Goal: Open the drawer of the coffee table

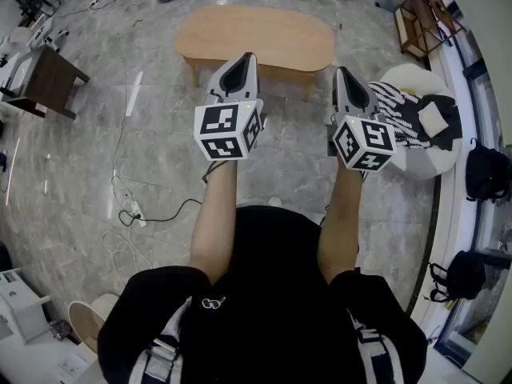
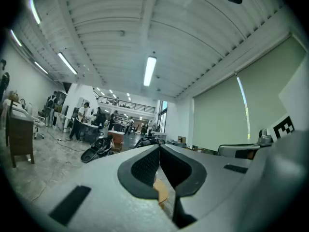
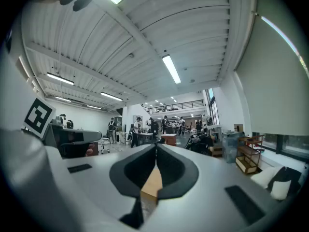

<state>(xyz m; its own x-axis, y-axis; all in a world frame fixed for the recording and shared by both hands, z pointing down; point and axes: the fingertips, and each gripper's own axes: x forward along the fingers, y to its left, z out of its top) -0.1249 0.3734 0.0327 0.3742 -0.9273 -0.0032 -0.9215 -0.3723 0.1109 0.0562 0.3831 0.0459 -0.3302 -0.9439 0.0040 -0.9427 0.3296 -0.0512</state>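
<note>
The coffee table (image 1: 256, 37) is a low oval of light wood on the marble floor ahead of me, its front side facing me; no drawer front can be made out. Both grippers are held level above the floor, short of the table. My left gripper (image 1: 249, 56) is shut with nothing in it, its tip over the table's near edge. My right gripper (image 1: 342, 70) is likewise shut and empty, beside the table's right end. In the left gripper view the gripper (image 2: 159, 149) has its black pads pressed together, with a sliver of wood showing below. The right gripper view shows that gripper (image 3: 156, 147) the same way.
A dark side table (image 1: 50, 82) stands at the left. At the right are a white beanbag (image 1: 416, 134) with a striped cloth and a wooden shelf (image 1: 422, 18). Cables and a power strip (image 1: 133, 210) lie on the floor. Black bags (image 1: 486, 170) sit by the window.
</note>
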